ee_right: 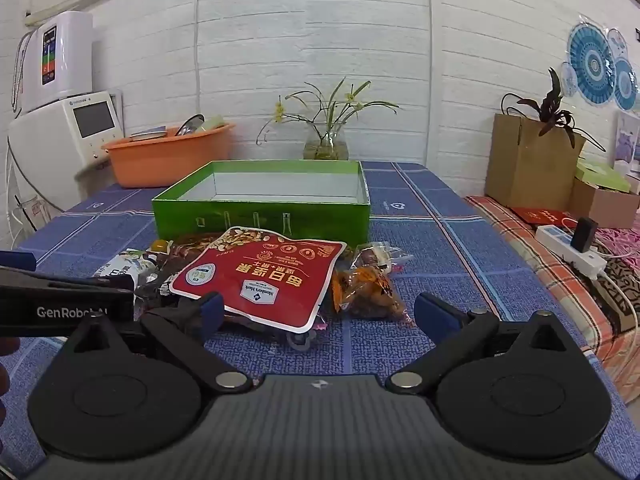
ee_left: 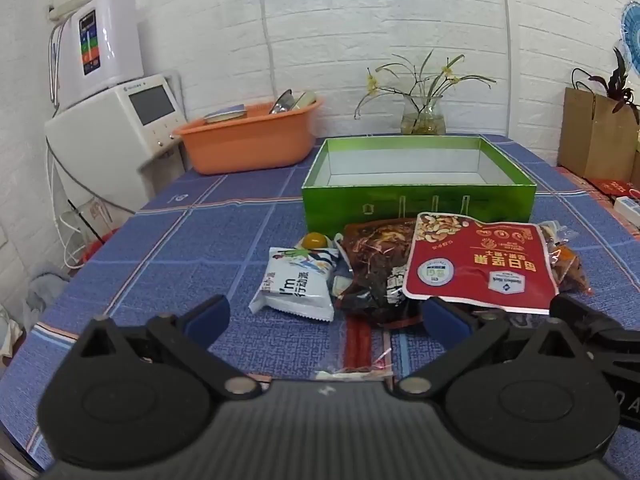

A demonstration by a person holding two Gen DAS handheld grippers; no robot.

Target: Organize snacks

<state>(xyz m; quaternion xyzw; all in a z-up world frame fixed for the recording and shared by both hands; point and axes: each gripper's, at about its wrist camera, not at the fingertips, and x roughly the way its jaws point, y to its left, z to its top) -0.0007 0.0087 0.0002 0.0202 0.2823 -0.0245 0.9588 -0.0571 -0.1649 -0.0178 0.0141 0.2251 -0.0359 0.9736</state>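
An open green box [ee_left: 416, 208] [ee_right: 264, 216] stands empty on the blue checked tablecloth. In front of it lies a pile of snacks: a red nut pouch [ee_left: 476, 264] [ee_right: 264, 276] on top, a dark brown packet [ee_left: 376, 268], a white packet [ee_left: 296, 284] at the left, a small yellow ball [ee_left: 314, 239], and clear orange-brown packets [ee_right: 366, 286] at the right. My left gripper [ee_left: 326, 316] is open, just short of the pile. My right gripper [ee_right: 318, 312] is open over the pouch's near edge. The left gripper's side shows in the right wrist view [ee_right: 64, 308].
An orange basin [ee_left: 248, 136] with dishes sits at the back left beside a white appliance [ee_left: 116, 128]. A glass vase with a plant [ee_left: 422, 114] stands behind the box. A paper bag [ee_right: 528, 168], cartons and a power strip [ee_right: 572, 252] lie to the right.
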